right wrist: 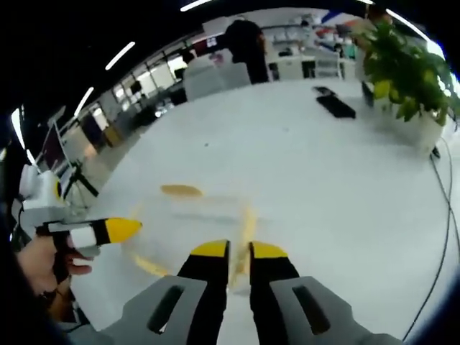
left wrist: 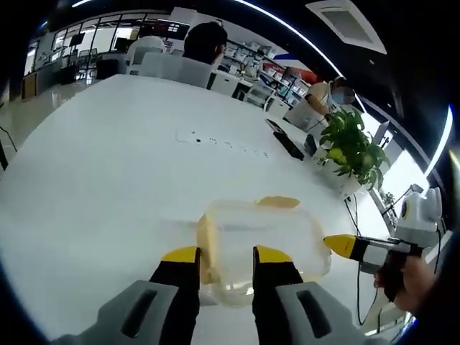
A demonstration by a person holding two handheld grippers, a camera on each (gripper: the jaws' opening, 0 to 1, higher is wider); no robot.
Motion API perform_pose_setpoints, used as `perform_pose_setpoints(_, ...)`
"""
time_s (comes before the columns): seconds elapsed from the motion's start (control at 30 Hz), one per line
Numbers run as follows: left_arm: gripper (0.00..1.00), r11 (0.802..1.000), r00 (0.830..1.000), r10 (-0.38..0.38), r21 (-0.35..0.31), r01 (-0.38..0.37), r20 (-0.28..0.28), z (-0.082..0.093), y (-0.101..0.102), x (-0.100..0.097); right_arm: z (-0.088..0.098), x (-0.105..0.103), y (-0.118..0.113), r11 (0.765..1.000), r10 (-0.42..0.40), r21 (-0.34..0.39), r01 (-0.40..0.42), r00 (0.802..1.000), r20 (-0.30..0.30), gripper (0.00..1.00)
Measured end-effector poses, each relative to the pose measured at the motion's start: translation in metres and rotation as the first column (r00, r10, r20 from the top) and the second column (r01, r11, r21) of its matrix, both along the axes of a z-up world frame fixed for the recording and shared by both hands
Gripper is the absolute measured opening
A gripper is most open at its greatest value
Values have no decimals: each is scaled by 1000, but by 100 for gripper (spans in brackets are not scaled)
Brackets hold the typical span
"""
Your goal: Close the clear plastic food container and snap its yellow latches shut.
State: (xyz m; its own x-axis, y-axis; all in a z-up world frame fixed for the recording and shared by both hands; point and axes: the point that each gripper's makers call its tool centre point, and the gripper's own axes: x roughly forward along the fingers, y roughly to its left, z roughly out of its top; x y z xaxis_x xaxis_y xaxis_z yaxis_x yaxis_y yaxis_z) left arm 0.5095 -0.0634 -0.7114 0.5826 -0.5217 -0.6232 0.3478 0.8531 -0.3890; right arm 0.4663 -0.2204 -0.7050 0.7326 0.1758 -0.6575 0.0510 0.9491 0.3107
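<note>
The clear plastic container (left wrist: 251,233) lies on the white table, lid on, just ahead of my left gripper (left wrist: 226,254). That gripper is open and its jaws straddle the container's near corner, with a yellow latch (left wrist: 206,248) beside the left jaw. Another yellow latch (left wrist: 279,202) shows on the far side. My right gripper (left wrist: 339,244) touches the container's right end. In the right gripper view, my right gripper (right wrist: 239,249) has its jaws nearly together on a yellow latch (right wrist: 249,223) of the container (right wrist: 194,219). My left gripper (right wrist: 121,228) sits at the opposite end.
A potted plant (left wrist: 351,147) stands at the table's far right, with dark flat devices (left wrist: 286,141) near it. Chairs and a person (left wrist: 203,42) are at the far end. A cable (right wrist: 444,237) runs along the table's right side. A hand (right wrist: 43,262) holds the left gripper.
</note>
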Motion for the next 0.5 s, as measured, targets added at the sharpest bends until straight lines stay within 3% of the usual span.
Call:
perform_pose_setpoints(0.13, 24, 1000, 999, -28, -2, 28, -15, -2, -1, 3, 0, 3, 0, 1000, -11, 29, 11, 1000, -5, 9)
perform_pose_setpoints(0.27, 36, 999, 997, -40, -22, 38, -72, -10, -2, 0, -3, 4, 8, 997, -4, 73, 6, 1000, -25, 18)
perform_pose_setpoints(0.37, 32, 998, 997, -56, -22, 55, -59, -6, -6, -1, -1, 4, 10, 998, 2, 62, -1, 1000, -22, 18)
perform_pose_setpoints(0.5, 35, 997, 997, -74, 33, 75, -35, -5, -4, 0, 0, 4, 14, 998, 13, 60, -11, 1000, -26, 18)
